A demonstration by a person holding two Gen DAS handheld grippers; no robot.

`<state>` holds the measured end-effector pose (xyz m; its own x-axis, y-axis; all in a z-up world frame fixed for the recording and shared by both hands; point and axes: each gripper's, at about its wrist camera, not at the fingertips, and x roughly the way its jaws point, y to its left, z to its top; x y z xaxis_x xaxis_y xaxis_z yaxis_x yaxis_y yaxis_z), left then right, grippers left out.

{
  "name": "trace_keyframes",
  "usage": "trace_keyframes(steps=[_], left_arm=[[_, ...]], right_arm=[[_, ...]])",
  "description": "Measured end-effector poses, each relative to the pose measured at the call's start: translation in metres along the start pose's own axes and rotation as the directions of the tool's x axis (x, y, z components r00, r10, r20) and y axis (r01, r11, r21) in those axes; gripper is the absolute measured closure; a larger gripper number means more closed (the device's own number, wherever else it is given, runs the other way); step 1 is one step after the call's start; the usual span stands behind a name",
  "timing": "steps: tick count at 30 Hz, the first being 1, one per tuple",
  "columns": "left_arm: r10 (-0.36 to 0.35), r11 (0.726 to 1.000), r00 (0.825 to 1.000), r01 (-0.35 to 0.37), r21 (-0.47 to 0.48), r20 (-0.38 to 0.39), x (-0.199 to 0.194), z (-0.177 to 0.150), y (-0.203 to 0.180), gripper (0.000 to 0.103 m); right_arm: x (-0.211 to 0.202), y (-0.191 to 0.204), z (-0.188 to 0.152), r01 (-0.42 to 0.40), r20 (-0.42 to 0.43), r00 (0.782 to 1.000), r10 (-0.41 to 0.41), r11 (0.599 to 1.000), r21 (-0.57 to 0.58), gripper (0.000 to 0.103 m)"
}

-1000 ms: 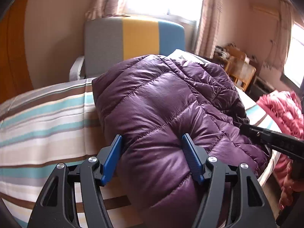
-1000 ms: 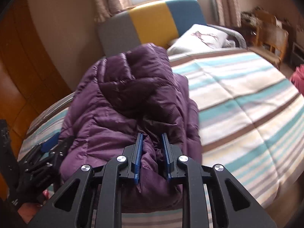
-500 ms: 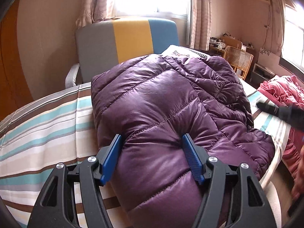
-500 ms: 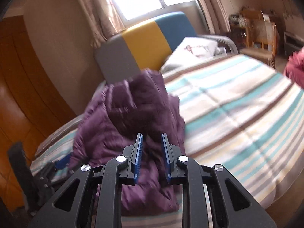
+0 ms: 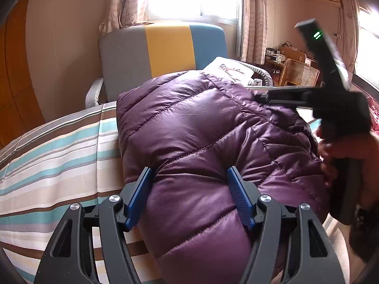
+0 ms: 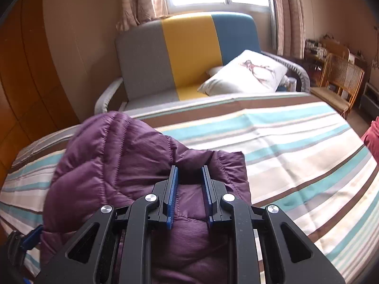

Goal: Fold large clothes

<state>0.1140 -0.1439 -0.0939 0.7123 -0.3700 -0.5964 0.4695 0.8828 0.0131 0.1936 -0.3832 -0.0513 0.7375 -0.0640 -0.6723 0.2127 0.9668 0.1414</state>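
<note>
We had the purple jacket point(image 5: 201, 142) bundled on the striped bed point(image 5: 59, 156), seemingly folded once; our left gripper point(image 5: 189, 184) straddled it wide, our right gripper point(image 6: 189, 179) pinched an edge narrowly. Further folds remained.

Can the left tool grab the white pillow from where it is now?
Probably not. The left tool is open around the purple jacket at the near edge of the bed. The white pillow lies far behind that puffy bulk, on the sofa, so the jacket blocks the way.
</note>
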Motion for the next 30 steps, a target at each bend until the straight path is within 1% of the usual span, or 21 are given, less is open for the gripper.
trace_keyframes(steps=[2,5,9,10,11,12,14,15,17,18,19,21,23,24,26,28,29,30], left_arm=[[-0.004,1.0,1.0,0.004,0.002,0.01,0.001,-0.001,-0.002,0.038],[-0.006,1.0,1.0,0.006,0.003,0.026,0.003,-0.003,-0.003,0.036],[-0.005,1.0,0.999,0.005,0.001,0.043,0.004,-0.004,-0.003,0.035],[-0.01,1.0,0.999,0.011,-0.014,0.044,0.002,-0.004,-0.001,0.031],[-0.015,0.999,0.999,0.017,-0.034,0.038,0.002,-0.003,0.001,0.023],[-0.023,0.998,0.999,0.024,-0.052,0.03,0.002,-0.002,0.004,0.021],[-0.057,0.992,0.998,0.059,-0.115,0.017,0.0,0.003,0.013,0.021],[-0.062,0.987,0.998,0.063,-0.145,0.012,-0.002,0.009,0.017,0.021],[-0.056,0.984,0.998,0.056,-0.17,0.009,-0.002,0.02,0.022,0.021],[-0.041,0.981,0.999,0.043,-0.189,0.016,-0.003,0.032,0.026,0.02],[-0.03,0.979,0.999,0.033,-0.2,0.017,-0.001,0.039,0.028,0.016],[-0.007,0.975,1.0,0.006,-0.221,-0.005,0.009,0.063,0.03,0.015],[0.031,0.974,0.998,-0.041,-0.223,-0.05,0.024,0.081,0.029,0.012],[0.062,0.971,0.995,-0.079,-0.224,-0.083,0.038,0.092,0.028,0.012],[0.09,0.964,0.989,-0.115,-0.238,-0.115,0.059,0.103,0.029,0.012],[0.129,0.956,0.979,-0.165,-0.241,-0.155,0.081,0.108,0.03,0.012],[0.152,0.953,0.971,-0.194,-0.234,-0.185,0.094,0.107,0.031,0.012],[0.173,0.948,0.957,-0.226,-0.222,-0.235,0.111,0.104,0.032,0.012]], right_arm=[[0.015,-0.006,-0.007,0.001,-0.025,1.0,-0.001,1.0,0.013,0.083],[0.03,-0.011,-0.016,-0.009,-0.035,0.999,0.011,0.999,0.046,0.083],[0.043,-0.012,-0.02,-0.007,-0.062,0.998,0.01,0.999,0.053,0.083],[0.045,-0.013,-0.02,-0.007,-0.068,0.998,0.011,0.998,0.056,0.083],[0.046,-0.013,-0.02,-0.007,-0.067,0.998,0.011,0.998,0.057,0.083],[0.046,-0.013,-0.02,-0.008,-0.065,0.998,0.011,0.998,0.059,0.083],[0.047,-0.014,-0.021,-0.007,-0.061,0.998,0.011,0.998,0.064,0.083],[0.047,-0.014,-0.021,-0.007,-0.06,0.998,0.011,0.998,0.065,0.083],[0.046,-0.013,-0.023,-0.006,-0.058,0.998,0.01,0.998,0.065,0.083],[0.046,-0.013,-0.023,-0.006,-0.058,0.998,0.01,0.998,0.065,0.083],[0.046,-0.014,-0.023,-0.007,-0.057,0.998,0.011,0.998,0.066,0.083],[0.046,-0.014,-0.024,-0.008,-0.056,0.998,0.011,0.998,0.067,0.083],[0.045,-0.013,-0.025,-0.006,-0.054,0.999,0.009,0.998,0.065,0.083],[0.045,-0.013,-0.025,-0.005,-0.053,0.999,0.009,0.998,0.065,0.083],[0.044,-0.012,-0.027,-0.004,-0.051,0.999,0.007,0.998,0.065,0.083],[0.043,-0.012,-0.028,-0.004,-0.049,0.999,0.007,0.998,0.066,0.083],[0.042,-0.013,-0.028,-0.005,-0.049,0.999,0.008,0.998,0.066,0.083],[0.042,-0.013,-0.028,-0.006,-0.048,0.999,0.009,0.998,0.067,0.083]])
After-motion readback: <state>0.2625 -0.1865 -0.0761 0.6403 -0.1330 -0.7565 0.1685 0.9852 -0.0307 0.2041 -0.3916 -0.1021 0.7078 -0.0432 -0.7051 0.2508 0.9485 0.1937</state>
